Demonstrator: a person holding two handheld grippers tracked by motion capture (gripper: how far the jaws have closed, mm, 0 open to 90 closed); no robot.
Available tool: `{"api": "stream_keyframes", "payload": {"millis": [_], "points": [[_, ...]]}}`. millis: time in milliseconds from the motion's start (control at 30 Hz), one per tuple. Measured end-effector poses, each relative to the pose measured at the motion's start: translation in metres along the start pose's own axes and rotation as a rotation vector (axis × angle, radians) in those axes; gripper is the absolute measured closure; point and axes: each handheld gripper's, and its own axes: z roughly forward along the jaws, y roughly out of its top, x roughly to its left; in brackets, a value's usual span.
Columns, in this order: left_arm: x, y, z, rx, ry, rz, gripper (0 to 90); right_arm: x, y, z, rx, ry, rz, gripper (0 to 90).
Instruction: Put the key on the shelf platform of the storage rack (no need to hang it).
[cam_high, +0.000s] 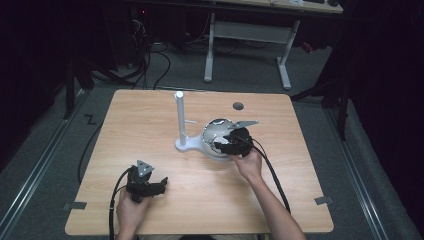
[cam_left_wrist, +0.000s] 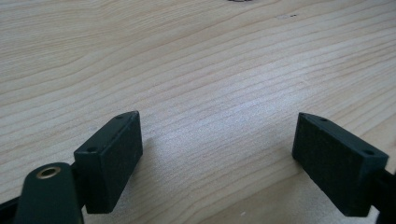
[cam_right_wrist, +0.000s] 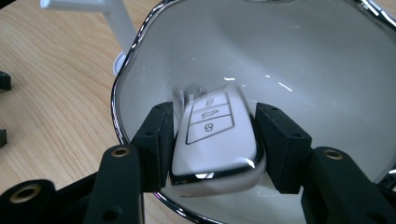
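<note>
One white key fob (cam_right_wrist: 212, 140) between right tool (cam_right_wrist: 212, 144) jaws, gripped, over bowl (cam_right_wrist: 327, 60), left tool (cam_left_wrist: 217, 158) wide open.

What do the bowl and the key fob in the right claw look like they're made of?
Bowl: likely glossy white ceramic or plastic, sharp highlights, with a mirror-like chrome rim. Key fob: glossy white plastic by its look, with a reflective chrome edge.

A bowl (cam_high: 216, 137) is sitting in the middle of the table (cam_high: 150, 120), with a stand (cam_high: 181, 122) touching its left side. A car key (cam_right_wrist: 212, 135) is sitting inside the bowl, between the right gripper (cam_right_wrist: 212, 140) jaws. The left gripper (cam_high: 150, 186) is resting at the lower left.
</note>
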Motion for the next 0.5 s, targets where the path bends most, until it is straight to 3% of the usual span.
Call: {"api": "stream_keyframes", "payload": {"millis": [200,500], "points": [[0.0,0.0,0.0,0.0,0.0,0.001,16.3,-0.0021,-0.0006,-0.001,0.001,-0.019,-0.002,50.3],[0.0,0.0,0.0,0.0,0.0,0.001,16.3,-0.0035,-0.0023,-0.0077,-0.014,-0.019,0.003,43.7]]}}
